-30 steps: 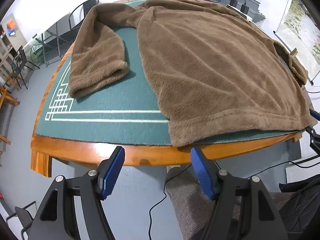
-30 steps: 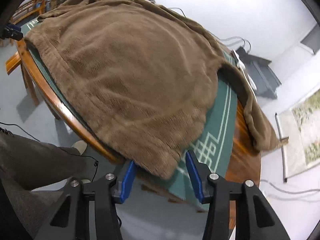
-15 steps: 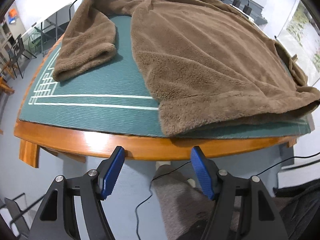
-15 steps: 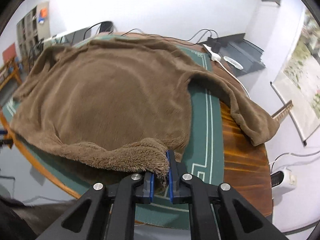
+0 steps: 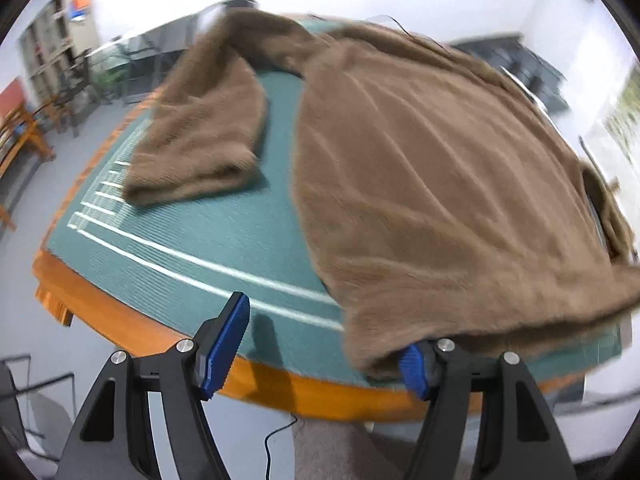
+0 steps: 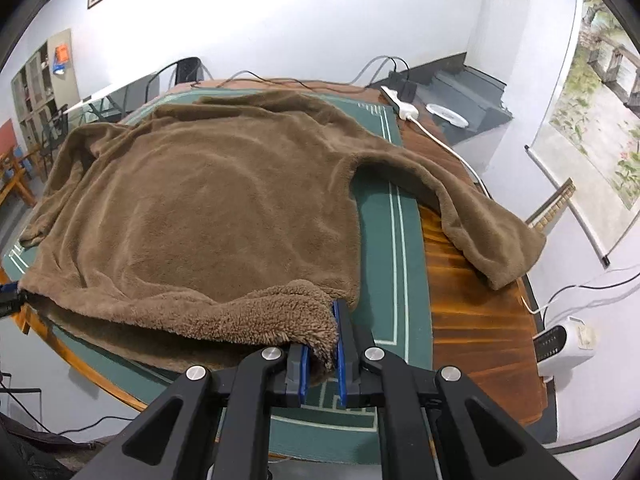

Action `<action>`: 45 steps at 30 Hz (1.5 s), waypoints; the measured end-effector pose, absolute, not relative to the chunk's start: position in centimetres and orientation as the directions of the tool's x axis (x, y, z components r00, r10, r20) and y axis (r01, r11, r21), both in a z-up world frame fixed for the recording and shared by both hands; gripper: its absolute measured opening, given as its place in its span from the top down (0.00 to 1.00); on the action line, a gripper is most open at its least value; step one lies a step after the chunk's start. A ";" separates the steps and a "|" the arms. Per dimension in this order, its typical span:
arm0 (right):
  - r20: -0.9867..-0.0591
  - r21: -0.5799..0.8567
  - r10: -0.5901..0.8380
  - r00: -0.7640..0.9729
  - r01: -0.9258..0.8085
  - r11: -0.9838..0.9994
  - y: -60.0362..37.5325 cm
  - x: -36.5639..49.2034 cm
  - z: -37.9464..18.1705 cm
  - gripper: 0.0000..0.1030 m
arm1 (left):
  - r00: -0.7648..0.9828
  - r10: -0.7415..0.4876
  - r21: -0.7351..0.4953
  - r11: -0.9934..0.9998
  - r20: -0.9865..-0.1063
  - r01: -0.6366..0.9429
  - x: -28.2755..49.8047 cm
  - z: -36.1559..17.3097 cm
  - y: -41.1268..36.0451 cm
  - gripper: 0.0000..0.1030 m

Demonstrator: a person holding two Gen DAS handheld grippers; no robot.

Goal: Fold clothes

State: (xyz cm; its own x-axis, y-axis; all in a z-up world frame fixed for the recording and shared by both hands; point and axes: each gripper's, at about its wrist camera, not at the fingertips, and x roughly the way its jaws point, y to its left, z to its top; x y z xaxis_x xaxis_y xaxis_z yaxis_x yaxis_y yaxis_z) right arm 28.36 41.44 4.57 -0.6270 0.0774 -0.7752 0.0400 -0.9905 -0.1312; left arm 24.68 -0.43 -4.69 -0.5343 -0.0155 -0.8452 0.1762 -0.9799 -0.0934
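Observation:
A brown fleece sweater (image 5: 420,184) lies spread flat on a green mat (image 5: 208,240) covering a wooden table. My left gripper (image 5: 320,354) is open at the near hem's left corner (image 5: 372,344). That corner drapes over the right finger's blue pad (image 5: 412,368), while the left finger stands free. My right gripper (image 6: 322,360) is shut on the sweater's (image 6: 208,200) right hem corner, which is lifted and curled over. One sleeve (image 5: 200,140) lies on the mat; the other sleeve (image 6: 480,220) lies across bare wood (image 6: 472,320). The left wrist view is motion-blurred.
A white power strip and cable (image 6: 406,110) lie at the table's far right. A white heater (image 6: 564,344) stands on the floor to the right. Chairs (image 5: 24,136) stand far left. A person's leg (image 5: 332,452) is below the table edge.
My right gripper has shut on the right hem corner and raised it. My left gripper has moved forward to the left hem corner, its right finger now under the fabric.

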 end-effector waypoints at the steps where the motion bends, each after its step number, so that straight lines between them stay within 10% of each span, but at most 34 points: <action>1: -0.779 -0.132 0.079 -0.622 0.039 -0.991 41.5 28.4 4.4 0.90 | -0.558 -0.031 -0.098 -0.975 -0.830 0.200 24.9 -3.9 -1.0 0.29; 8: -0.826 -0.131 0.050 -0.562 0.104 -0.986 40.9 30.8 3.7 0.90 | -0.676 -0.108 -0.025 -0.983 -0.729 0.184 27.8 2.5 -3.0 0.22; 27: -0.926 -0.033 -0.035 -0.375 0.174 -0.984 42.0 32.7 -2.5 0.86 | -0.480 -0.057 0.089 -0.995 -0.875 -0.044 28.3 -3.9 -1.7 0.22; 31: -0.924 -0.059 -0.033 -0.382 0.229 -0.972 42.2 33.0 -1.9 0.69 | -0.445 -0.029 0.096 -0.987 -0.895 -0.129 28.4 -4.2 -1.7 0.22; 33: -0.924 -0.048 -0.048 -0.378 0.240 -0.970 42.8 33.2 -1.5 0.26 | -0.425 -0.021 0.107 -0.978 -0.905 -0.180 28.7 -4.1 -1.9 0.22; 34: -0.925 -0.029 -0.068 -0.374 0.247 -0.969 43.2 33.4 -1.2 0.22 | -0.412 -0.017 0.112 -0.972 -0.911 -0.206 29.1 -4.0 -2.0 0.22; 45: -0.873 0.104 -0.200 -0.445 0.231 -0.967 43.5 31.5 4.3 0.22 | -0.416 0.103 -0.010 -0.976 -0.904 -0.218 27.1 0.8 -3.7 0.22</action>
State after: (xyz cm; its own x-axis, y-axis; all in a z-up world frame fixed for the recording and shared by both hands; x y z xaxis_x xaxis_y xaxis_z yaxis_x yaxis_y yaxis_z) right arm 31.48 43.49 4.27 -0.4453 -0.2001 -0.8727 0.2315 -0.9673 0.1037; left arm 27.07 -3.74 0.85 -0.4160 0.1028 -0.9035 -0.2185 -0.9758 -0.0105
